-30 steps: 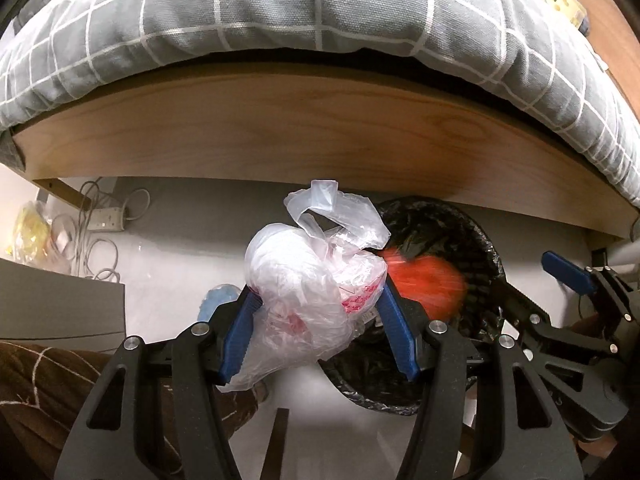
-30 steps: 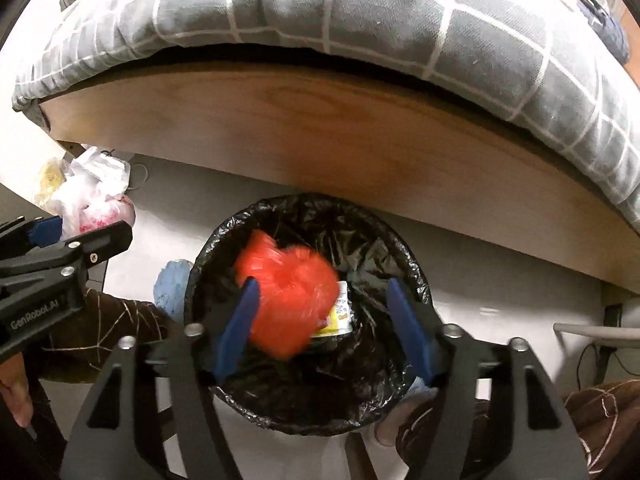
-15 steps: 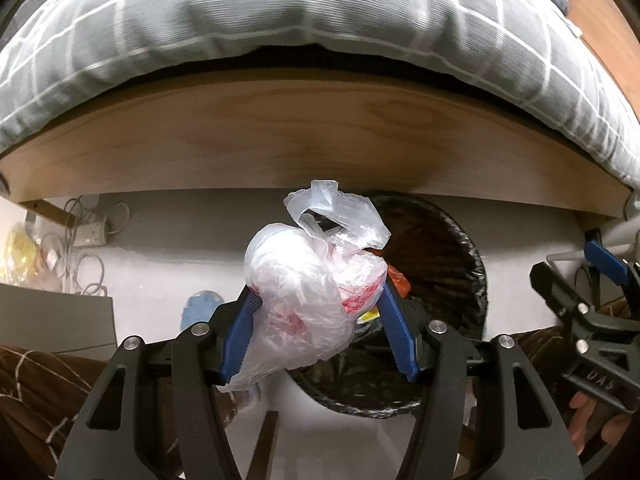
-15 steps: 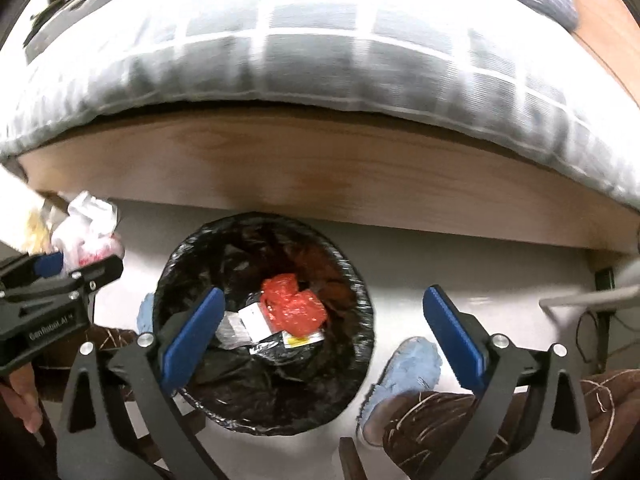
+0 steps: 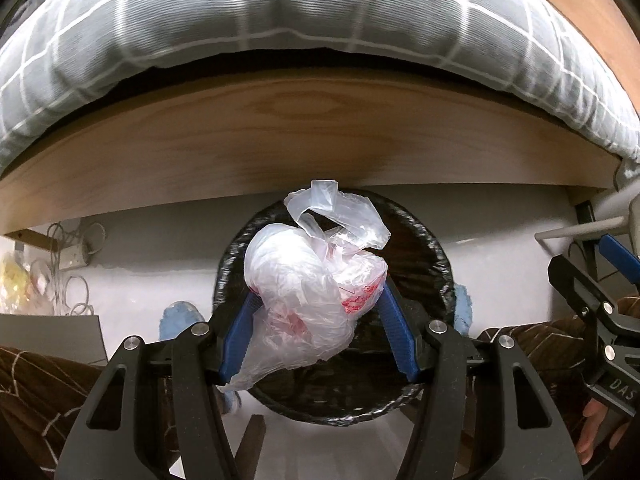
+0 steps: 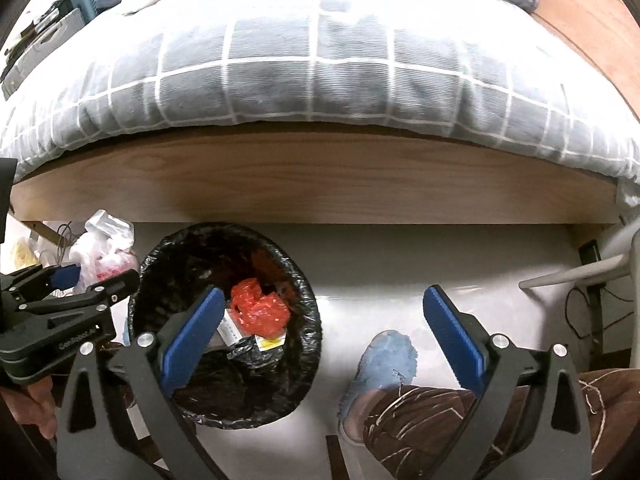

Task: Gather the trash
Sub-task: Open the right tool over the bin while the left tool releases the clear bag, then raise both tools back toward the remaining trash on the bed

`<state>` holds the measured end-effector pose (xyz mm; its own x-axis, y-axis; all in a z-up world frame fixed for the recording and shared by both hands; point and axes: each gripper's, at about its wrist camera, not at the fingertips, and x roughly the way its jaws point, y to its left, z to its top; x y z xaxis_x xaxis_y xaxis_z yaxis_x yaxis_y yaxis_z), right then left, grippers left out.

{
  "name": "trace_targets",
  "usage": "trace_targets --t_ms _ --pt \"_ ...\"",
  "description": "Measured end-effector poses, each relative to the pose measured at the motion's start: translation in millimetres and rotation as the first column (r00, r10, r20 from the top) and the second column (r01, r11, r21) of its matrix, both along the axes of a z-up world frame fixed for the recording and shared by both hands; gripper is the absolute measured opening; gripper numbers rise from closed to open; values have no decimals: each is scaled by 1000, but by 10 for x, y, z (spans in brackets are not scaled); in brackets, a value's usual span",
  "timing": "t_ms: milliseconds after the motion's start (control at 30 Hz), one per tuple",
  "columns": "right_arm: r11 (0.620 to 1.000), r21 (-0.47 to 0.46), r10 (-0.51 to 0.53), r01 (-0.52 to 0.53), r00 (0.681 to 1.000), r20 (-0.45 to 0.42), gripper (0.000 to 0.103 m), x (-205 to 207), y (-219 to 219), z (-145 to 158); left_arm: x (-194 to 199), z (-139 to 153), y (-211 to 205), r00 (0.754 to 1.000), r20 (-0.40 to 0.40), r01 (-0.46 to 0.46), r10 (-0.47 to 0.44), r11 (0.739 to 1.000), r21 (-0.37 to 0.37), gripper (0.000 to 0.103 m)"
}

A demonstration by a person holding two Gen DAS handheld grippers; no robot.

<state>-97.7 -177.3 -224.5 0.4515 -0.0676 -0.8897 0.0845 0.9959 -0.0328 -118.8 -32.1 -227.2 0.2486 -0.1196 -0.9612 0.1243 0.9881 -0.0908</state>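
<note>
Left hand-held gripper (image 5: pixel 316 300) (tilted down) grips bag (image 5: pixel 308 292).

Grey checked duvet (image 6: pixel 320 80), blue slipper (image 6: pixel 384 364)

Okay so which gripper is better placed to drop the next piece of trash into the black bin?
Left. The left gripper is clamped on the clear plastic bag directly over the black bin. The right gripper is open and empty.
</note>
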Motion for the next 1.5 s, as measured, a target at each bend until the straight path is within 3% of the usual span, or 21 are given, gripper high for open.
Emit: trace_targets --t_ms 233,467,667,1133,1500 --pt "1000 5 -5 5 1000 5 95 -6 -42 5 -2 20 -156 999 25 42 -43 999 24 63" --pt "1000 6 -9 9 1000 19 95 16 1 21 -12 79 -102 998 57 37 -39 998 41 85" --pt "1000 -2 5 -5 999 51 95 42 134 145 17 257 36 994 107 17 -22 999 49 97" --pt "1000 3 27 -28 978 207 95 29 190 753 92 989 187 964 266 -22 13 999 29 97" --pt "998 -43 64 -54 960 272 95 341 128 1172 548 1422 380 934 354 -52 40 998 25 97"
